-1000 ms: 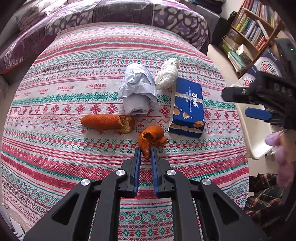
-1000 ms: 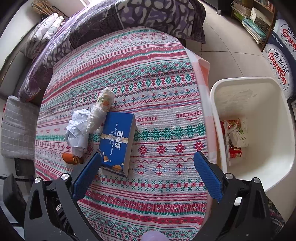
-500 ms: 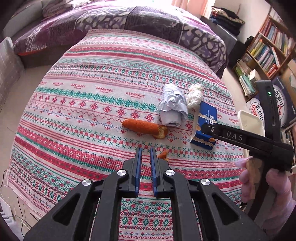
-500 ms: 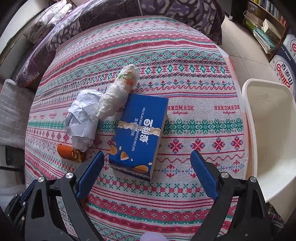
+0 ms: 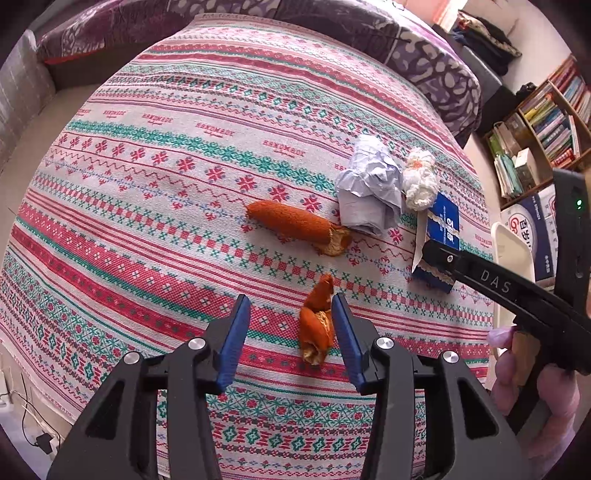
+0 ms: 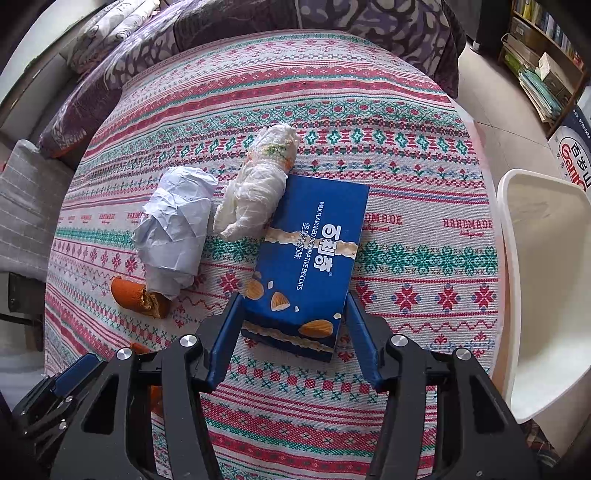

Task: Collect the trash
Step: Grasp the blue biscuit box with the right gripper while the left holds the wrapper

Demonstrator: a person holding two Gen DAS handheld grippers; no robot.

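Observation:
On the patterned tablecloth (image 5: 155, 192) lie a small curled orange peel (image 5: 317, 325), a long orange peel (image 5: 295, 224), crumpled grey paper (image 5: 371, 186), a white wadded wrapper (image 5: 419, 180) and a blue biscuit box (image 6: 308, 258). My left gripper (image 5: 290, 334) is open, its jaws on either side of the small peel, which lies against the right pad. My right gripper (image 6: 291, 330) is open, its jaws on either side of the box's near end, apart from it. The right gripper also shows in the left wrist view (image 5: 517, 295).
A white bin (image 6: 546, 288) stands off the table's right edge. A purple patterned sofa (image 6: 258, 14) runs behind the table. A bookshelf (image 5: 546, 125) and a printed carton (image 6: 576, 155) stand at the far right. A grey cushion (image 6: 26, 206) is at the left.
My left gripper was shut; it has opened around the small peel. My right gripper has moved in from the bin side and narrowed around the biscuit box's near end.

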